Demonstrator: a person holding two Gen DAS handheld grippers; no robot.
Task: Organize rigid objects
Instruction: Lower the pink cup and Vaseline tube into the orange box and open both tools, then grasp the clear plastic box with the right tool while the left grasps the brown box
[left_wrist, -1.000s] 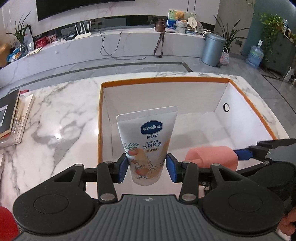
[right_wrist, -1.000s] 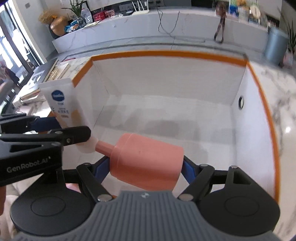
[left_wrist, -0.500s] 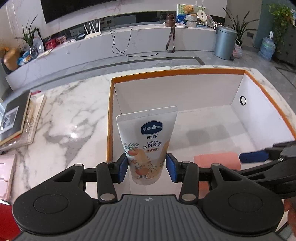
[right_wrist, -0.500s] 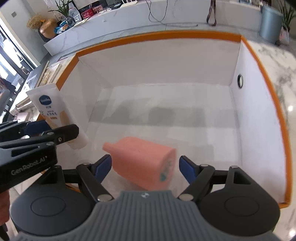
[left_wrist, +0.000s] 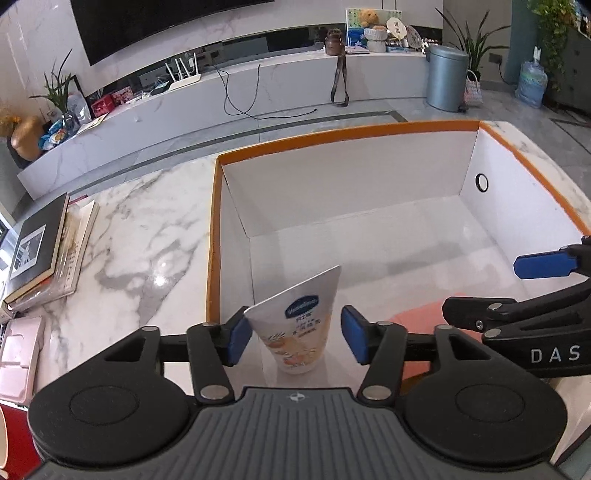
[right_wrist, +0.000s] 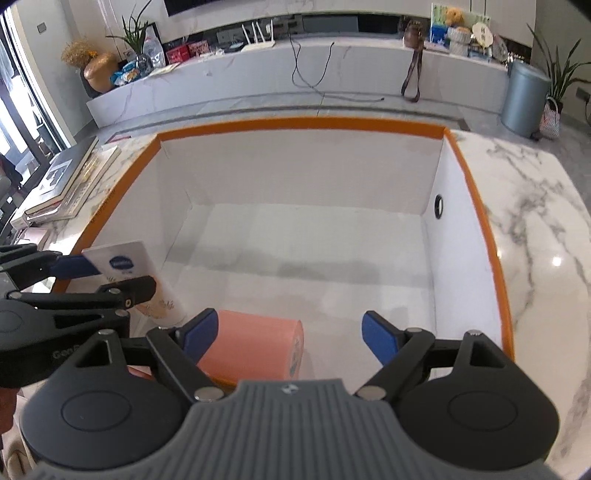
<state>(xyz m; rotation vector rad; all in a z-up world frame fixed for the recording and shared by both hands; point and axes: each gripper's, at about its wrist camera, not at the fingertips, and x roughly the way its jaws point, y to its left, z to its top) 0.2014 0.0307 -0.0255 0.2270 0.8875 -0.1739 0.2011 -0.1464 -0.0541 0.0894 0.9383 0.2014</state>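
in the near left corner of the white box (left_wrist: 369, 177) with the orange rim, the vaseline tube (left_wrist: 299, 332) stands cap down on the floor, leaning to the right, close to the left wall. the left gripper (left_wrist: 297, 339) sits around it with its blue pads (left_wrist: 236, 338) spread; the left pad is at the tube's upper edge, the right pad is clear of it, so the tube is not clamped. just right of the tube, along the near edge of the box floor, the pink bottle (right_wrist: 255, 345) lies on its side, its flat base with a printed label facing right. the right gripper (right_wrist: 291, 338) hangs above it with fingers wide apart; the left pad overlaps the bottle's left part in the view, whether it touches i cannot tell, and the right pad is well clear. the box rests on a marble table (left_wrist: 129, 236), and a stack of books (left_wrist: 40, 254) lies at the table's left edge.
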